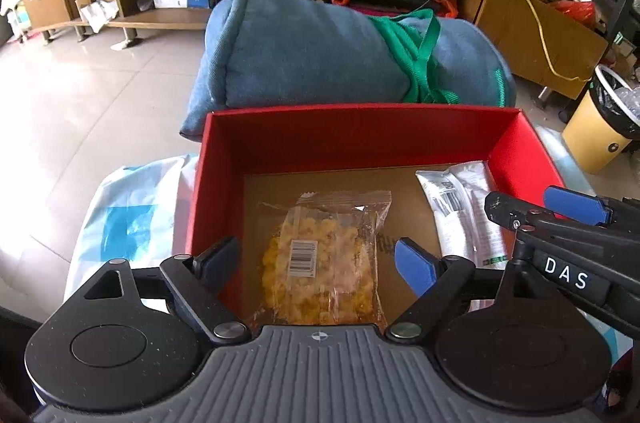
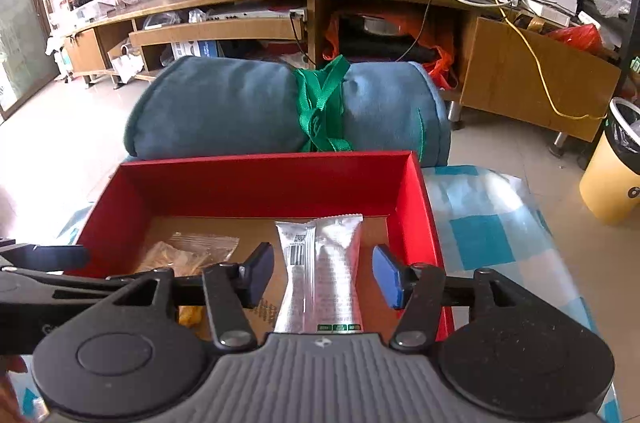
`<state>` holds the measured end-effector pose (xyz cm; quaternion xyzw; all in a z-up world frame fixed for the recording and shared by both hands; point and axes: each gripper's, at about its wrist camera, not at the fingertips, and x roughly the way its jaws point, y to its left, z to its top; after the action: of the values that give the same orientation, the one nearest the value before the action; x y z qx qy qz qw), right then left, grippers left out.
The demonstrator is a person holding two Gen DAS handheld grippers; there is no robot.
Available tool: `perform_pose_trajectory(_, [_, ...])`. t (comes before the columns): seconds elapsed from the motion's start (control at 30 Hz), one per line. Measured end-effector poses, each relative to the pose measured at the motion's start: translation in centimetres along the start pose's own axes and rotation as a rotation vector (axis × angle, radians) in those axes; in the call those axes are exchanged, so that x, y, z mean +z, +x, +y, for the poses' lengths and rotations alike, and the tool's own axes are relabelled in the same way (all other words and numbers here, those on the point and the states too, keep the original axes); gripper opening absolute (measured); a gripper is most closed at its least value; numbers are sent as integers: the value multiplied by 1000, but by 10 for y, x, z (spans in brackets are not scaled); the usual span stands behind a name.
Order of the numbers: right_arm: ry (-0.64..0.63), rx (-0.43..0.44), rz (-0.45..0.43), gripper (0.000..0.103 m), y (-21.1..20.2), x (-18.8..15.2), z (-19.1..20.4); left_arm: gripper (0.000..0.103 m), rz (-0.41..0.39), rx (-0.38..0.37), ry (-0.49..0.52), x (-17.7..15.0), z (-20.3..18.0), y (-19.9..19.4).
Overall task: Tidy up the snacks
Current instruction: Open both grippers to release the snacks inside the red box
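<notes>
Blue rolled blanket [image 1: 320, 51], tied with a green strap [image 1: 420, 63], lies just behind a red cardboard box [image 1: 360, 131] with a brown floor. Both rest on a surface covered by a blue-and-white checked sheet [image 2: 488, 223]. Inside the box, a clear packet of yellow snacks [image 1: 324, 259] lies at the left; a silver snack wrapper [image 2: 320, 263] lies flat at the right, apart from it. Left gripper [image 1: 316, 259] hovers over the clear packet, fingers spread and touching nothing. Right gripper [image 2: 324, 275] hovers over the silver wrapper, fingers parted either side, not pressing it.
</notes>
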<state>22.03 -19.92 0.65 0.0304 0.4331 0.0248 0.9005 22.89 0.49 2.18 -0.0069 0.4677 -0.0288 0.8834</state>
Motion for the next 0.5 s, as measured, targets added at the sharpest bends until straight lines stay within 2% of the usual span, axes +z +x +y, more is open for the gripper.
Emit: perform_pose_trajectory(0.5, [-38,20,-2,54,-34,-20,14,91,-11,-22,12,-25,13,-30])
